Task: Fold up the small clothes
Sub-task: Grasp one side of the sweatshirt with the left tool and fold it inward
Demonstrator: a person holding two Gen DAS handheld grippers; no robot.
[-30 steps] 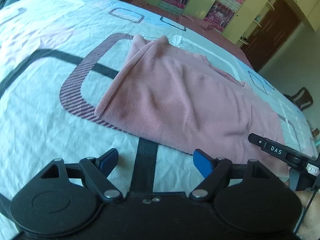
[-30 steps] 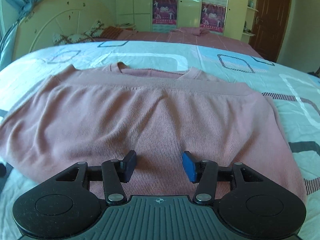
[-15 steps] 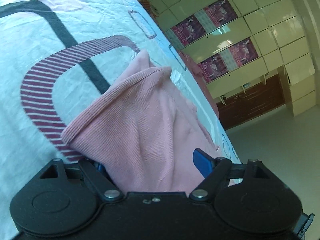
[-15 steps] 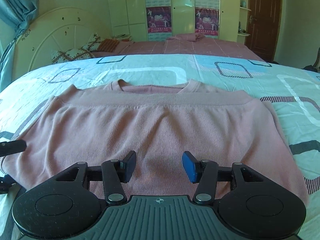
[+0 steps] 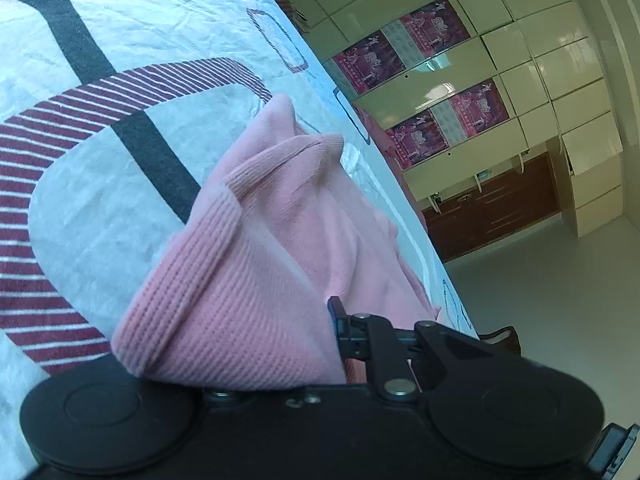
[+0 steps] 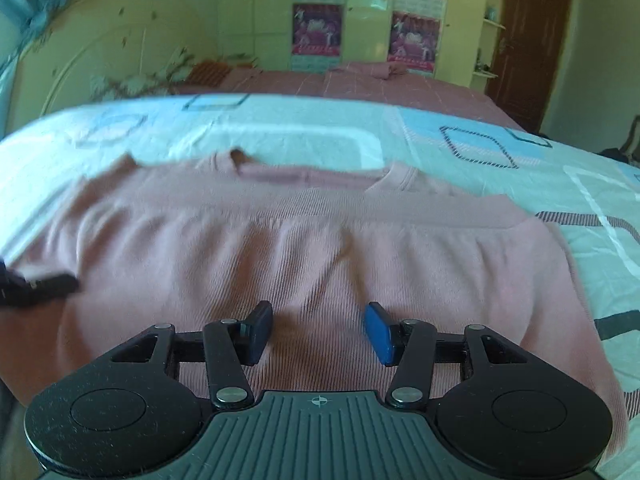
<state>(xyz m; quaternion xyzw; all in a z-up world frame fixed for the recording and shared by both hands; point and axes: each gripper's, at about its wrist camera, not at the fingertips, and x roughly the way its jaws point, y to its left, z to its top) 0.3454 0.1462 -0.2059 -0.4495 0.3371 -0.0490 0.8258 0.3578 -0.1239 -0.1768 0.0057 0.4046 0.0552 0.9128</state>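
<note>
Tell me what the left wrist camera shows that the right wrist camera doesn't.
Only the left wrist view shows the left gripper up close, its jaws just closed on a bunched ribbed edge of the pink sweater, plus the striped maroon band on the bed cover. Only the right wrist view shows the right gripper open above the sweater, the neckline, the headboard and the brown door. Both show the sweater, the patterned bed cover and the wall posters.
</note>
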